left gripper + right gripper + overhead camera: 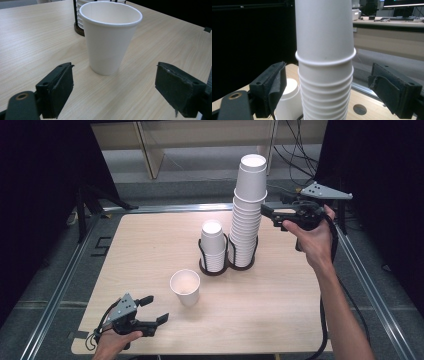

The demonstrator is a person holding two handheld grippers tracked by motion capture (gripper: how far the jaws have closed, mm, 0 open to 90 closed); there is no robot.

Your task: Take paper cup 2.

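1. Left gripper (pixel 151 310) sits low at the near edge of the table (pixel 280 320), jaws spread, nothing between the pads, aimed at the single cup.
2. Single cup (pixel 110 37) stands upright and empty on the bare table, just ahead of the left jaws, apart from them, near the rack.
3. Rack (pixel 220 267) is a dark wire holder with two slots side by side; short stack (pixel 213 245) of upside-down cups in the left slot, tall stack (pixel 247 215) in the right slot.
4. Top cup (pixel 324 27) of the tall stack sits higher and looser than the nested rims below it.
5. Right gripper (pixel 267 212) is held up at the right side of the tall stack, jaws spread wide either side of it, pads clear of the cup walls.
6. Step, as judged: picking the top cup off the tall stack; grip not yet made.
7. Next move likely needs the right jaws centred on the top cup above its rim, a gentle squeeze so it does not crush, then a straight lift so the stack does not tip.
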